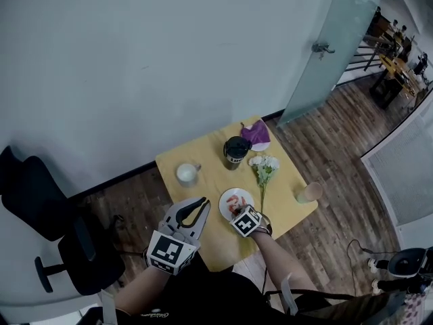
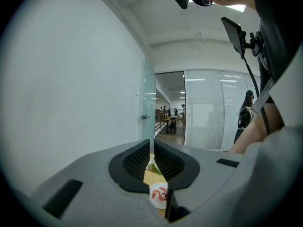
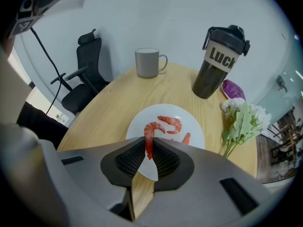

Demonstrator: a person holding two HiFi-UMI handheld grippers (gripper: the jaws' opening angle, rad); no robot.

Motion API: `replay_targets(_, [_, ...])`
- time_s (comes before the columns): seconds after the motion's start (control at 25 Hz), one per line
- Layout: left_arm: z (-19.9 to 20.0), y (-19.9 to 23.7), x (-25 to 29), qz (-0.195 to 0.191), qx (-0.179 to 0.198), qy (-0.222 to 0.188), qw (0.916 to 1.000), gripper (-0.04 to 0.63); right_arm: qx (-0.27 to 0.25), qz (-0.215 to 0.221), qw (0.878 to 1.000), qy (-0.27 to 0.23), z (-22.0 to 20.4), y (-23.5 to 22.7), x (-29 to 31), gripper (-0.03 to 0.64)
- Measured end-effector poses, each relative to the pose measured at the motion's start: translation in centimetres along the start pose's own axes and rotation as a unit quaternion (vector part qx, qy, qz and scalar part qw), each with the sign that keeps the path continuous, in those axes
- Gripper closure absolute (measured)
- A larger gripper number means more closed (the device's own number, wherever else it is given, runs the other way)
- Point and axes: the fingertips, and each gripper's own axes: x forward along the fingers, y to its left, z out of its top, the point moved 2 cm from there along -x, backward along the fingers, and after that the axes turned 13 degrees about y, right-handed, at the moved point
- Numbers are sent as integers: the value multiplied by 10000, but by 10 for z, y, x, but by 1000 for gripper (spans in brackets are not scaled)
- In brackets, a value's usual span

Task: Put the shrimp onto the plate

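A white plate (image 3: 194, 129) lies on the yellow table (image 1: 203, 158) near its front edge, with a red shrimp (image 3: 171, 123) and a smaller red piece (image 3: 186, 138) on it. My right gripper (image 3: 150, 144) hangs over the plate's near rim, shut on another red shrimp (image 3: 150, 132) whose curled end sticks out past the jaws. In the head view that gripper (image 1: 238, 212) covers part of the plate (image 1: 230, 197). My left gripper (image 1: 201, 204) is held up off the table's front left, jaws nearly together with nothing between them; past them I glimpse the plate (image 2: 158, 193).
A grey mug (image 3: 149, 62) stands at the table's back left, a dark lidded tumbler (image 3: 218, 63) behind the plate, a purple cloth (image 3: 233, 89) past it, a white flower bunch (image 3: 243, 119) to the right. A glass (image 1: 310, 193) stands at the right edge. An office chair (image 1: 61, 249) is on the left.
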Motion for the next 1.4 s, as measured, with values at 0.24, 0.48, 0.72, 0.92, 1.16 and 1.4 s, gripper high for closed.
replay_targets(0.24, [-4, 9, -5, 90, -71, 24, 9999, 563, -161, -27, 9996, 226, -2, 0, 11, 569])
replay_targets(0.48, [-6, 13, -6, 130, -67, 44, 9999, 563, -270, -43, 9991, 317, 0, 1, 16, 570])
replay_targets(0.72, [-5, 16, -7, 131, -18, 19, 9999, 563, -314, -53, 9988, 363, -2, 0, 20, 569])
replay_targets(0.92, [-6, 19, -8, 154, -57, 2, 9999, 563, -322, -58, 9989, 336, 1, 1, 21, 569])
replay_targets(1.16, [-7, 20, -9, 139, -69, 30, 9999, 563, -331, -69, 9991, 254, 3, 2, 20, 565])
replay_targets(1.4, [-9, 20, -9, 111, -54, -7, 9999, 563, -293, -135, 9993, 195, 3, 1, 19, 560])
